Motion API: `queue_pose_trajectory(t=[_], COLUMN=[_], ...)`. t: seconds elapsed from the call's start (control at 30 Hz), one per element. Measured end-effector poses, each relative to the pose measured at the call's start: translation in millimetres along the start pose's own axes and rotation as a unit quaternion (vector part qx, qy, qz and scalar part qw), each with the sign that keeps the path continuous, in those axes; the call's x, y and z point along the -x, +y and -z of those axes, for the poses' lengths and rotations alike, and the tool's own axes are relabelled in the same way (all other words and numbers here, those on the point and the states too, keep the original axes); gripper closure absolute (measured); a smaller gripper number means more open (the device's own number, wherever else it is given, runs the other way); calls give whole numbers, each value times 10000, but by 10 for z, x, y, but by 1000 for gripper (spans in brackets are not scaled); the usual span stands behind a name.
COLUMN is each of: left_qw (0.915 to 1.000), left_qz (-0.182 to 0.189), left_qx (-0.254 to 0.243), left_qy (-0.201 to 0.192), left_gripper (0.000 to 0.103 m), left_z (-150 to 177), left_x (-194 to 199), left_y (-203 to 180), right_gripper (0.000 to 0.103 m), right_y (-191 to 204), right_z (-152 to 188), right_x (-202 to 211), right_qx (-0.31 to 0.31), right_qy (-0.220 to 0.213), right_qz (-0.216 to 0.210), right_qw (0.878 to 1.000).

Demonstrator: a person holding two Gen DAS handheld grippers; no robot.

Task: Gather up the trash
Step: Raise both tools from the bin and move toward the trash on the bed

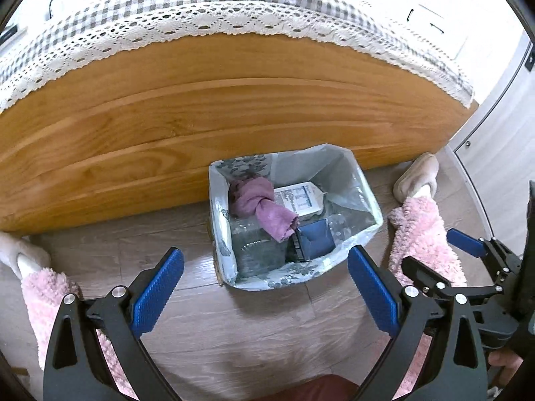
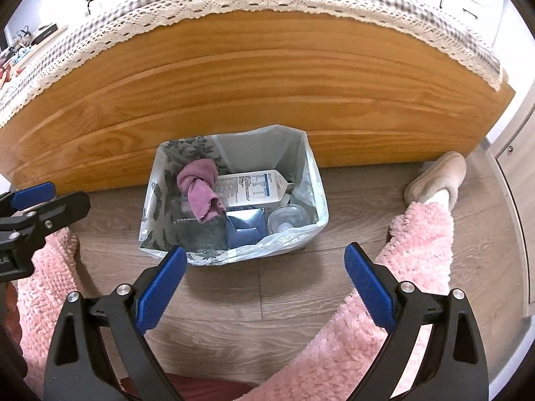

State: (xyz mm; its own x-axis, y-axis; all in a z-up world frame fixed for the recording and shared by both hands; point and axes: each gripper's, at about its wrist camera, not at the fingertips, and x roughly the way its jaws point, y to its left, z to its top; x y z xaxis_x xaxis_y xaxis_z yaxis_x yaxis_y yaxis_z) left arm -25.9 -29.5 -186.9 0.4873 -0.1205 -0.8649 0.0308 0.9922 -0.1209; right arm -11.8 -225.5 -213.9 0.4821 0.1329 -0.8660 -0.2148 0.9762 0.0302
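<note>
Below the left tongs point(image 1: 265, 275), in the left wrist view, the bin point(image 1: 362, 200) stands on the wood floor point(image 1: 254, 320), close against the wooden cabinet front point(image 1: 200, 113). Both blue pads point(image 1: 160, 292) are spread wide and hold nothing; the bin lies ahead of them, centred between the tips. Inside the bin: a knotted purple cloth point(image 1: 260, 204), a white carton point(image 1: 299, 197), a blue box point(image 1: 316, 239) and clear plastic. The right tongs point(image 1: 464, 242) appear at the right edge, beside the pink trouser leg point(image 1: 424, 234) and slipper point(image 1: 418, 175).

In the right wrist view, the right tongs point(image 2: 265, 274) are likewise spread wide and empty. The bin point(image 2: 316, 180) sits ahead of the tips, shifted toward the left pad point(image 2: 162, 289), its near rim just beyond that pad. The cloth point(image 2: 199, 185), carton point(image 2: 249, 188), box point(image 2: 244, 229) and a clear bottle point(image 2: 287, 222) lie inside. The left tongs point(image 2: 31, 197) enter at the left edge; their spread cannot be told here. A checked, lace-edged tablecloth point(image 2: 234, 3) covers the cabinet top.
</note>
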Motion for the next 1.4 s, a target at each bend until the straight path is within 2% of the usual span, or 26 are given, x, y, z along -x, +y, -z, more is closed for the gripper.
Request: queue_pose_trajectory(t=[0.2, 0.3, 0.33, 0.53, 0.8, 1.07, 1.4], left_qw=[9998, 9997, 9996, 9991, 9976, 9946, 9919], left_qz=[113, 109, 120, 94, 172, 314, 249], left_qx=[22, -3, 16, 16, -115, -46, -186], left_qy=[-138, -208, -240, -410, -667, -986, -1229], left_gripper=[8, 8, 8, 8, 8, 8, 8], left_z=[129, 201, 218, 275, 277, 346, 468], left_x=[146, 223, 252, 421, 624, 897, 1129], left_y=[18, 55, 78, 174, 95, -4, -111], right_gripper=[12, 12, 8, 8, 8, 8, 8], right_y=[29, 64, 78, 135, 126, 96, 99], right_z=[56, 54, 54, 61, 72, 130, 246], right_x=[145, 236, 271, 410, 631, 833, 1080], right_qx=[-64, 5, 37, 165, 180, 164, 254], right_qy=[-313, -513, -587, -879, -1317, -1630, -2081], right_qz=[-104, -111, -121, -165, -152, -128, -46], right_qw=[9994, 9986, 9982, 9959, 9910, 9864, 9778])
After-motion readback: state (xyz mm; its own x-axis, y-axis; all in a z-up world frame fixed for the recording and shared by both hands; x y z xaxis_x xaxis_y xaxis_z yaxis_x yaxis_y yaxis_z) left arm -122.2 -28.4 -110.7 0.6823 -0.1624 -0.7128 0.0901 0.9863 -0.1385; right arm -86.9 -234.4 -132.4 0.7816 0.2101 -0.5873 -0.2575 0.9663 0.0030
